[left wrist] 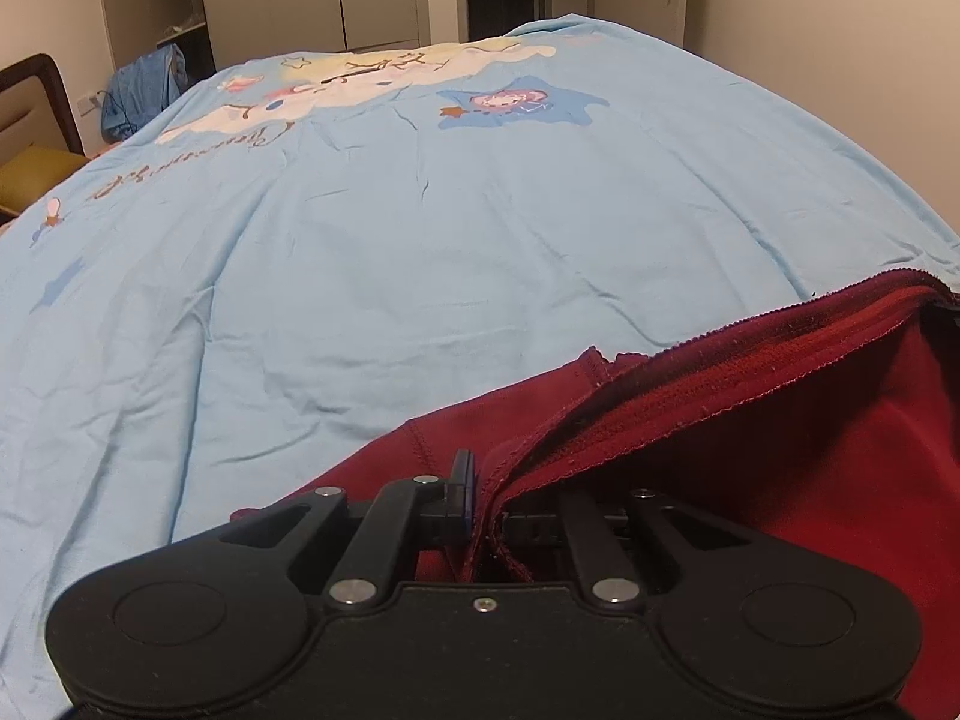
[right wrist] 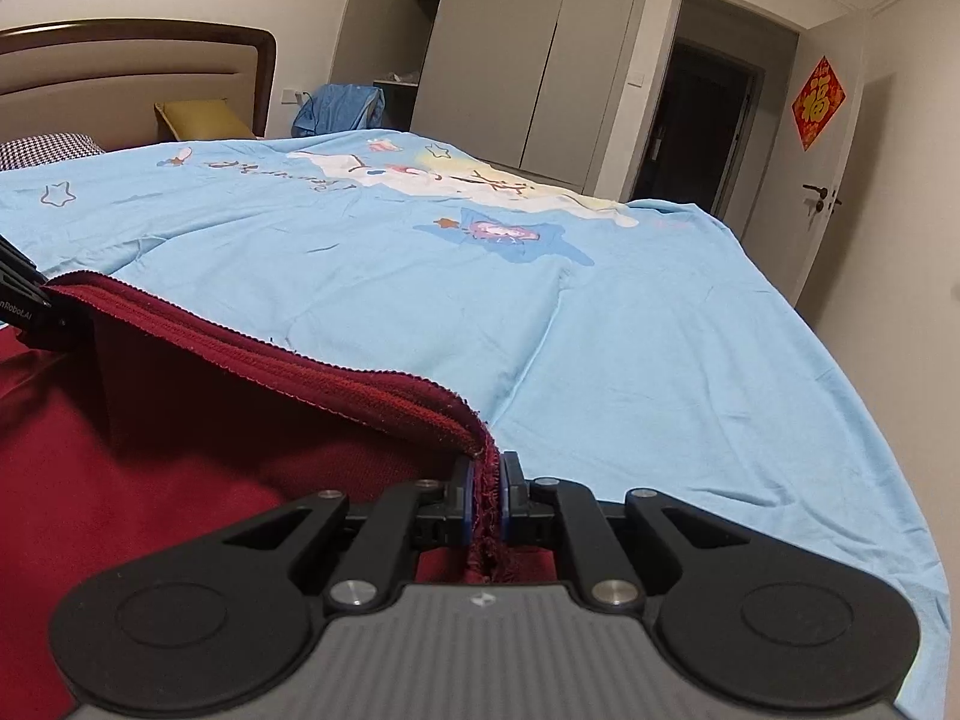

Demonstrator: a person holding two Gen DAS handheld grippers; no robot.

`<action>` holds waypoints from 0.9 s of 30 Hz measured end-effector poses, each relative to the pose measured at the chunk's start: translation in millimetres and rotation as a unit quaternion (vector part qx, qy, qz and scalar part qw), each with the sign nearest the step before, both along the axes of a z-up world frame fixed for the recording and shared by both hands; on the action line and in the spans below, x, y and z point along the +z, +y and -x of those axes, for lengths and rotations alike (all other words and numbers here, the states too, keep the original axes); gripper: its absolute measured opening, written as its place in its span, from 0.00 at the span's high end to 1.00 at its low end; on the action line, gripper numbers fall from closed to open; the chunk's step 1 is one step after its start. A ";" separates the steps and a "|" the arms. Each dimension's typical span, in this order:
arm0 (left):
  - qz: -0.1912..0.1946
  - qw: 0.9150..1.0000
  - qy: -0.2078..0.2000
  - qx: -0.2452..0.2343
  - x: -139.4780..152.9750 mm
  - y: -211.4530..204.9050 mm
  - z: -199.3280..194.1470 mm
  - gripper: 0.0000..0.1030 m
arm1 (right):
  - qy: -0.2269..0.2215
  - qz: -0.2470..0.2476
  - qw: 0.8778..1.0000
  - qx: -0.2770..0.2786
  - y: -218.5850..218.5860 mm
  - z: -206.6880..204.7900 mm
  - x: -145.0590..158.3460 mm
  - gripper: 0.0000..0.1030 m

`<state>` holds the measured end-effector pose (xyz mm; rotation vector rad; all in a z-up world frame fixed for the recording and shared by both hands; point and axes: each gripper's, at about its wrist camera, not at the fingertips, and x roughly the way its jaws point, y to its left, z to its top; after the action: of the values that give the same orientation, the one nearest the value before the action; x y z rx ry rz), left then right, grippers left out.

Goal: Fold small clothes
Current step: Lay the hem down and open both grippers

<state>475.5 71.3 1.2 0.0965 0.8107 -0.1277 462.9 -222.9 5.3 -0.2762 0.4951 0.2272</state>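
Note:
A dark red garment [left wrist: 780,432] with a ribbed hem lies at the near edge of a bed covered by a light blue cartoon sheet [left wrist: 390,228]. My left gripper [left wrist: 483,480] is shut on one corner of the hem, and the cloth drapes over its right finger. In the right wrist view my right gripper [right wrist: 487,480] is shut on the other corner of the red garment [right wrist: 180,408]. The ribbed hem [right wrist: 270,348] stretches raised between both grippers. The left gripper's body [right wrist: 24,312] shows at the far left edge.
The blue sheet [right wrist: 600,330] spreads flat ahead of both grippers. A headboard [right wrist: 138,72], a yellow pillow [right wrist: 198,120] and a checked pillow [right wrist: 42,147] lie at the far left. Blue clothing [right wrist: 339,108] hangs by wardrobes [right wrist: 510,48]. A door [right wrist: 834,150] stands right.

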 end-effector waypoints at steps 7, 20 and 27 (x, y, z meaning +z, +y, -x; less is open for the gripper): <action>0.003 1.000 0.006 0.011 -1.0 3.7 -6.0 0.73 | 0.008 -0.001 1.000 -0.002 -1.6 -6.7 -5.3 0.90; 0.010 0.994 -0.107 0.039 22.0 5.5 39.7 0.01 | -0.014 -0.062 0.998 0.011 -23.1 24.8 4.7 0.10; 0.049 0.990 -0.104 -0.079 -7.7 -33.0 34.3 0.01 | 0.057 -0.094 0.990 0.088 -5.8 8.0 -9.1 0.06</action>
<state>441.2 38.3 -6.5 0.0796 0.5863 -0.3011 454.9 -228.6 -3.8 -0.1234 0.5581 0.4606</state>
